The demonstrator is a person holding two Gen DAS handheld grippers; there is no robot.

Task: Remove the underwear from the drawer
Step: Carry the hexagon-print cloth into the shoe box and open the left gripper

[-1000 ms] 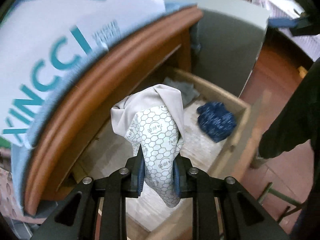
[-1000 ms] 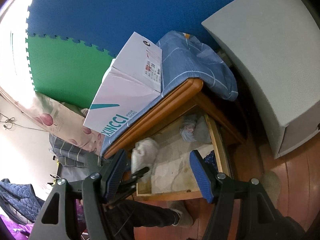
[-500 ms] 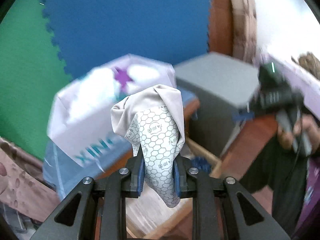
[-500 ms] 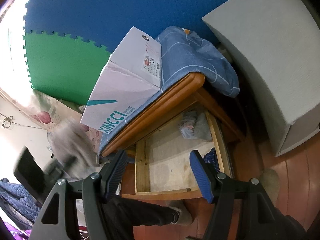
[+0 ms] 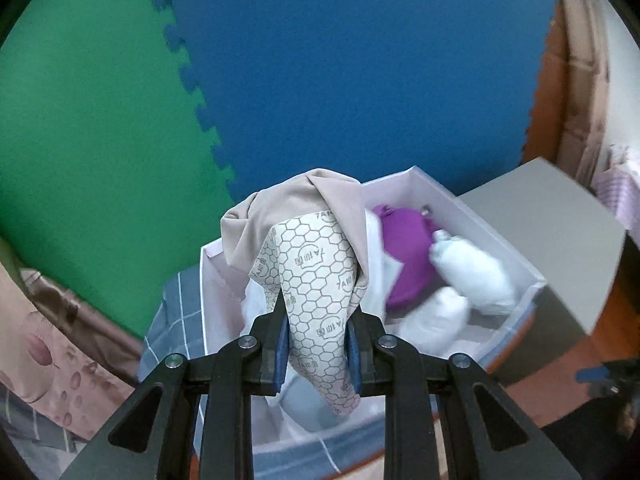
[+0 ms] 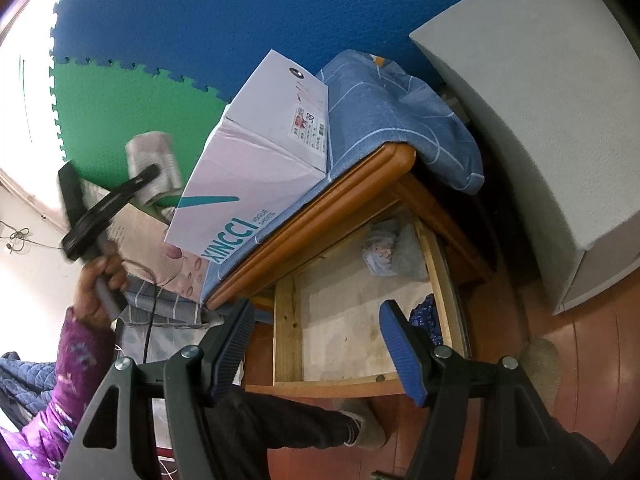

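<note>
Beige underwear [image 5: 316, 256] with a hexagon-printed liner, pinched in the left tool [image 5: 318, 354], long axis running up and away from the camera, bunched beige end on top, printed tail hanging below the pads. Held in the air above an open white shoebox [image 5: 520, 272] containing a purple item [image 5: 408, 256] and white bundles [image 5: 472, 272], all motion-blurred and hard to identify. Left tool clamped tight on the cloth, blue pads pressing it from both sides.

From the right wrist view: same underwear [image 6: 154, 164] a blurred grey lump at the tip of the left tool [image 6: 148, 174], raised beside the shoebox [image 6: 256, 168], well clear of the drawer [image 6: 288, 320]. Gripped by a hand [image 6: 96, 280] in a purple sleeve.

Right tool [image 6: 316, 352] spread wide, nothing between its pads, hovering before the pulled-out drawer. Inside the drawer, a pale crumpled garment [image 6: 392, 252] at the back and a dark blue one [image 6: 426, 316] partly hidden behind the right pad. Shoebox standing on a blue cloth [image 6: 384, 120] over the wooden worktop [image 6: 340, 204].
</note>
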